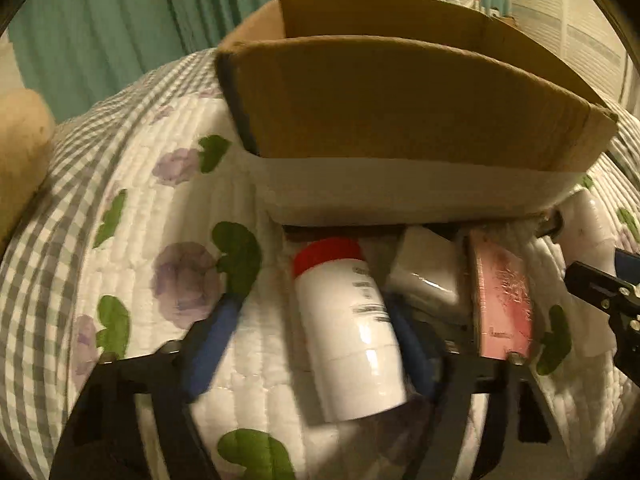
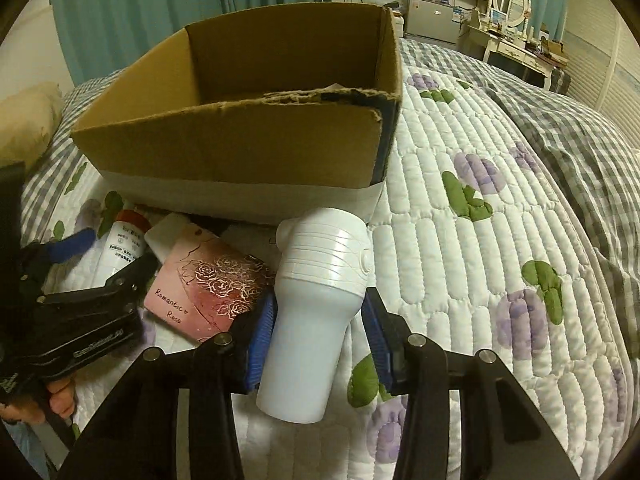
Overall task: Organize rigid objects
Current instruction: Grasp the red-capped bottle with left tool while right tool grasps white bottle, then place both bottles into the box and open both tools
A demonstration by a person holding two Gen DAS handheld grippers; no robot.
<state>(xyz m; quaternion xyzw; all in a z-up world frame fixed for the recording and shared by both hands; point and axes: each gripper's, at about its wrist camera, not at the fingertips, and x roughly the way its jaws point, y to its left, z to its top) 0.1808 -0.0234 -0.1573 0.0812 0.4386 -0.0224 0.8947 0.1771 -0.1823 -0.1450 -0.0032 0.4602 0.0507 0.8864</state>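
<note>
The right claw stands wide, its blue pads flanking the neck of a white plastic bottle with a ribbed pump top lying on the quilted floral bedspread, not clearly gripping it. The left claw is also spread wide around a white cylindrical bottle with a red cap, the right pad beside it, the left pad apart. Between the bottles lie a pink rose-printed box and a white packet. Beyond them sits an open brown cardboard box on the bed
</note>
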